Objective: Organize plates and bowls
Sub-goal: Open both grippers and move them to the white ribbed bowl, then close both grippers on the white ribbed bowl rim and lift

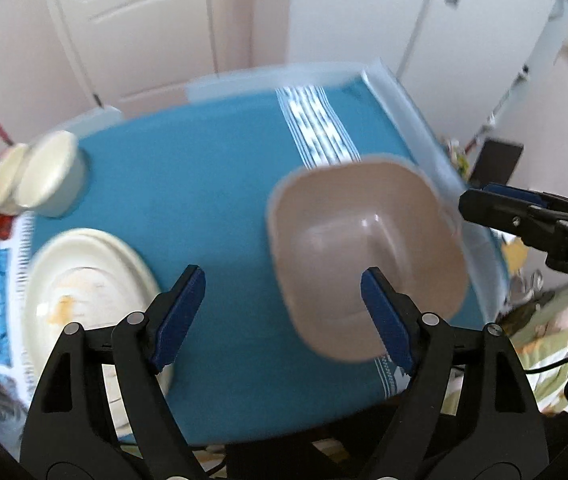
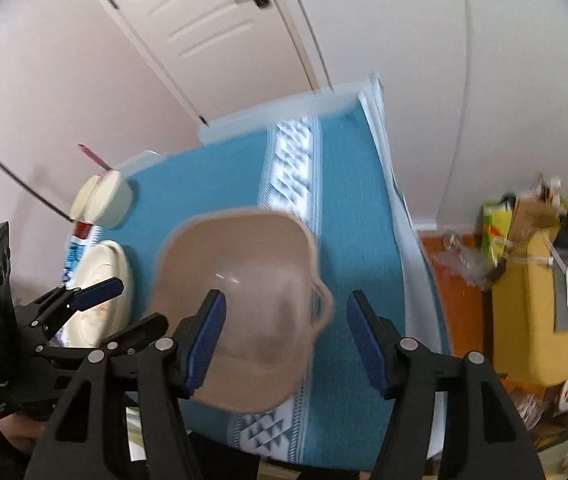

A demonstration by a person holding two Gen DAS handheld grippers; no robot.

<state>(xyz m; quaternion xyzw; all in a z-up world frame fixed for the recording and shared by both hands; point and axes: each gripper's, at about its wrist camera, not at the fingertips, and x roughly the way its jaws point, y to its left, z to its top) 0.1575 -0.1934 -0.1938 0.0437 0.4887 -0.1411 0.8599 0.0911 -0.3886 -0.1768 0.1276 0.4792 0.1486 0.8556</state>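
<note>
Tan bowl (image 1: 368, 256) seen empty on table (image 1: 203, 184); cream plate (image 1: 83, 280) stained, at 9 o'clock. Left gripper (image 1: 284, 312) and right gripper (image 2: 284, 340) fingers spread wide, nothing held.

Bowl (image 1: 364, 248) was tan; plate (image 1: 83, 276) and cups (image 1: 49, 174) cream; tablecloth (image 1: 203, 184) teal with white patterned stripe (image 1: 318, 128)

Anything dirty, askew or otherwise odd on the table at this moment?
Yes: the cream plate at the table's left edge carries orange-brown smears in its centre, so it looks used. The tan bowl sits upright on the blue cloth. Blur hides finer detail.
</note>
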